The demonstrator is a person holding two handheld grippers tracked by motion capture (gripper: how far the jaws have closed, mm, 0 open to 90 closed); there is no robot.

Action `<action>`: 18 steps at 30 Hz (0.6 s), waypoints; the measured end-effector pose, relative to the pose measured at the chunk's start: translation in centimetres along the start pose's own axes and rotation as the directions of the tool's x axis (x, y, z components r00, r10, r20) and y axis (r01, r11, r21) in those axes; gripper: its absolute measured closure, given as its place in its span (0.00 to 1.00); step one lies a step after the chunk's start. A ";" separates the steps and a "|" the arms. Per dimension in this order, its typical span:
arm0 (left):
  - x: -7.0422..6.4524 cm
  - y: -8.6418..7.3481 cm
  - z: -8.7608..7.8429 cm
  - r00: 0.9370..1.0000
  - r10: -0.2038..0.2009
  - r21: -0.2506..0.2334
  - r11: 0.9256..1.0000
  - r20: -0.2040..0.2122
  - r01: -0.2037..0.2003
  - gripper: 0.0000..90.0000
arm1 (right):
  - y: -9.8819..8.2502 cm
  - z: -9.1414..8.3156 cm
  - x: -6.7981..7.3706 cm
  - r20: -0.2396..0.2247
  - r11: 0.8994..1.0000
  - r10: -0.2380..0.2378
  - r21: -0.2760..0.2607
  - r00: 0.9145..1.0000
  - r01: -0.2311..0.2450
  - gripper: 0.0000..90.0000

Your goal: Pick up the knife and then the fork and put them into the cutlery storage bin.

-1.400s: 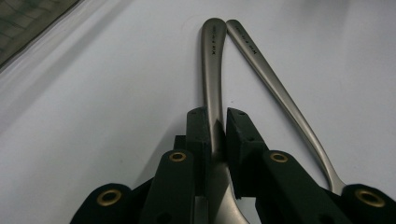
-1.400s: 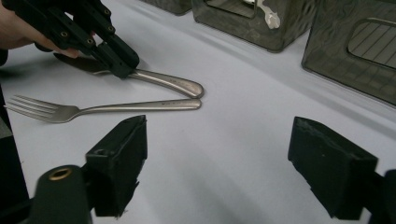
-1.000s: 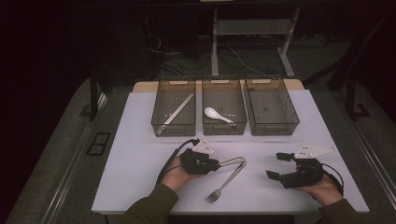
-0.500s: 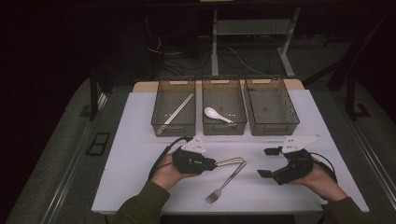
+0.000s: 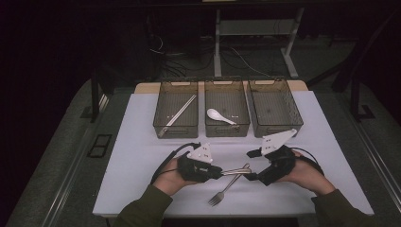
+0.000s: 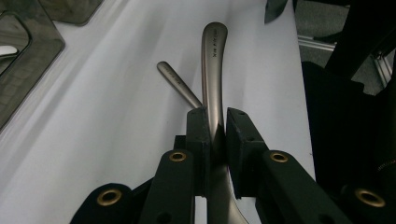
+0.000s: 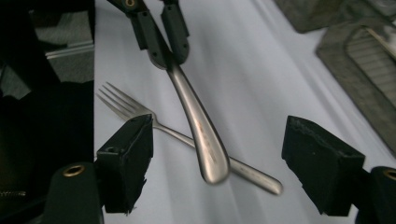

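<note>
The left tool point(image 6: 215, 122) is clamped on a metal handle point(image 7: 198, 123) that points straight between the right tool's point(image 7: 231, 154) wide-apart, just-closing jaws.

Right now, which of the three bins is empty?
The right bin is empty. The left bin holds chopsticks, and the middle bin holds a white spoon.

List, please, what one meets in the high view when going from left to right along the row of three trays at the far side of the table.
Tray with chopsticks → tray with a white spoon → third tray, which looks empty.
</note>
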State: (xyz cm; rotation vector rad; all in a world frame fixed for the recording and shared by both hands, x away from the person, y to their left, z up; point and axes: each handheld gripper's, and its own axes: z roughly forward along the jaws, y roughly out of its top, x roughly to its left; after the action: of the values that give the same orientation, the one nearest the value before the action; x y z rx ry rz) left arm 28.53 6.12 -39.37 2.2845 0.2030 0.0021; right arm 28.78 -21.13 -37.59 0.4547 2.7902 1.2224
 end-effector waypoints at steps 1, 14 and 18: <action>-0.1 0.1 0.0 1.000 0.007 0.006 1.000 0.004 -0.007 0.88 | 0.2 0.3 0.0 -0.009 1.000 -0.025 0.011 1.000 0.025 0.30; -0.9 0.8 0.6 0.996 0.091 0.047 0.995 0.004 -0.091 0.88 | 2.6 4.8 1.3 -0.107 0.977 -0.141 0.149 0.984 0.156 0.54; -1.1 0.9 0.7 0.996 0.086 0.048 0.995 0.009 -0.086 0.88 | 2.9 5.7 1.8 -0.117 0.966 -0.158 0.189 0.980 0.178 0.64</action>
State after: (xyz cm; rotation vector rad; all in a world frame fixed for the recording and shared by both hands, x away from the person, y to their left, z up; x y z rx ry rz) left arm 27.63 4.85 -39.03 2.3395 0.1020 0.0344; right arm 28.75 -14.69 -39.30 0.1639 2.9788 0.9629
